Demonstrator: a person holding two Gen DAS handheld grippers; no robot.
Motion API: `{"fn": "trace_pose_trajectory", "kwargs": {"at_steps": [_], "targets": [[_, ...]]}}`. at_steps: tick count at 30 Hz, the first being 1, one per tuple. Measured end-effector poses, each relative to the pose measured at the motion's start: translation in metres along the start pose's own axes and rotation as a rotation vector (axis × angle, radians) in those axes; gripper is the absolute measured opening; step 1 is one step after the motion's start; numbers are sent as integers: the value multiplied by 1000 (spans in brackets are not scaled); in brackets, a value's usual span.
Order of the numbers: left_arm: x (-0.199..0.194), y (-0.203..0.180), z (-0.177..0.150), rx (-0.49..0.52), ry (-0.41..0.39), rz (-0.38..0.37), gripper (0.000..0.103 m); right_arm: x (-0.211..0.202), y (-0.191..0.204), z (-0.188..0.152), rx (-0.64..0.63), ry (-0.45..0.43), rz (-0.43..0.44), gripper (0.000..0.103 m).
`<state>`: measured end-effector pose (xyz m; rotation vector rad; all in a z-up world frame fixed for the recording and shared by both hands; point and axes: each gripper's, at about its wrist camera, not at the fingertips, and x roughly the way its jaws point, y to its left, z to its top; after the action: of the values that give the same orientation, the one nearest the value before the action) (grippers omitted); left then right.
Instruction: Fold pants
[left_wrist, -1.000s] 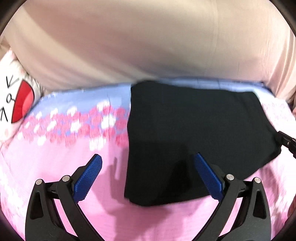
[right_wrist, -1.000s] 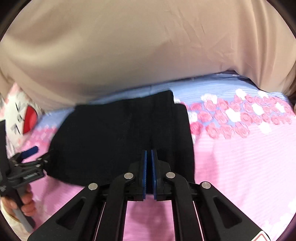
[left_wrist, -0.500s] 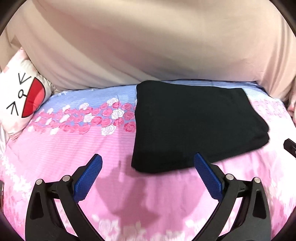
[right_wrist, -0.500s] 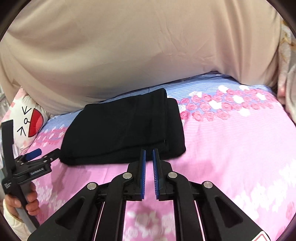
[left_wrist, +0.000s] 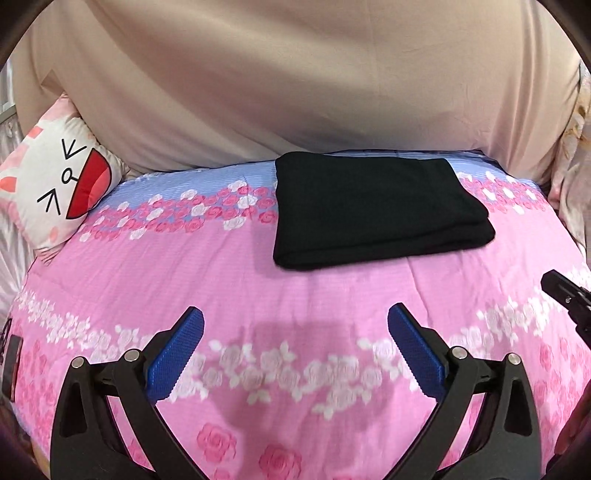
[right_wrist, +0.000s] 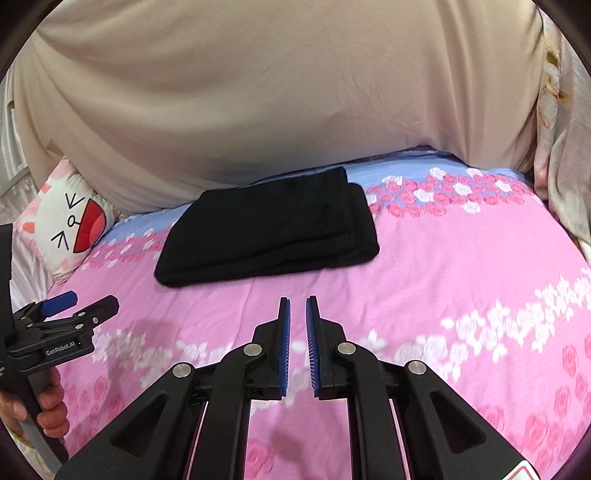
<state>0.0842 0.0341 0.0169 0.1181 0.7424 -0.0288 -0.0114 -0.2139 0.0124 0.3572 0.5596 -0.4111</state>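
At the far left, a white cushion (left_wrist: 55, 192) printed with a cartoon cat face is seen leaning against the beige draped cloth (left_wrist: 295, 81). Next to it, the left gripper (left_wrist: 295, 332) is held over the pink rose-patterned bedspread (left_wrist: 229, 273), its blue ribbed pads (left_wrist: 173, 354) spread wide apart with nothing between them. Beyond and slightly right of it, the black pants (left_wrist: 373, 206) are laid flat as a folded rectangle of matte, soft-looking fabric, stacked layers showing along the right edge; the far side lies on the blue band of the spread. The right gripper (right_wrist: 297, 343) is held nearer the viewer, its pads (right_wrist: 284, 343) drawn almost together with only a thin slit left, and nothing appears to be pinched in it. Neither gripper is touching the pants.
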Motion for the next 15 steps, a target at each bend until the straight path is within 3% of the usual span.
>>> {"fn": "trace_pose_trajectory", "kwargs": {"at_steps": [3, 6, 12, 15], "targets": [[-14, 0, -12, 5, -12, 11, 98, -9, 6, -12, 8, -3, 3, 11], [-24, -3, -27, 16, -35, 17, 98, -20, 14, -28, 8, -34, -8, 24], [-23, -8, -53, 4, -92, -12, 98, -30, 27, -53, -56, -108, -119, 24], [-15, -10, -58, 6, -74, 5, 98, -26, 26, -59, -57, -98, -131, 25]]}}
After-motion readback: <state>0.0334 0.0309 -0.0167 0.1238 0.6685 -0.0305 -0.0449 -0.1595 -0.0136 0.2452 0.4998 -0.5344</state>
